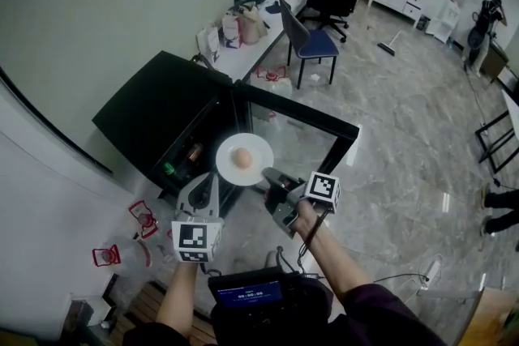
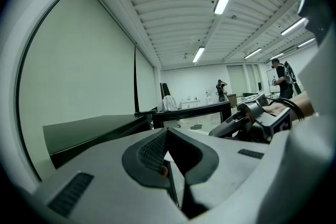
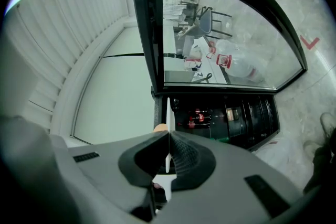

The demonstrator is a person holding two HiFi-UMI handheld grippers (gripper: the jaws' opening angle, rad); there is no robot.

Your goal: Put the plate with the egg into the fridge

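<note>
A white plate with a brown egg on it hovers level in front of the black fridge, whose glass door stands open. My left gripper is shut on the plate's near-left rim, and my right gripper is shut on its near-right rim. In the left gripper view a white sliver of plate shows between the closed jaws. The right gripper view shows the plate edge-on, with the egg beside it and the dark fridge shelves beyond.
Bottles and cans stand on the fridge shelves. Clear water jugs with red handles sit on the floor at the left. Behind the fridge are a cluttered desk and a blue chair. A person stands far right.
</note>
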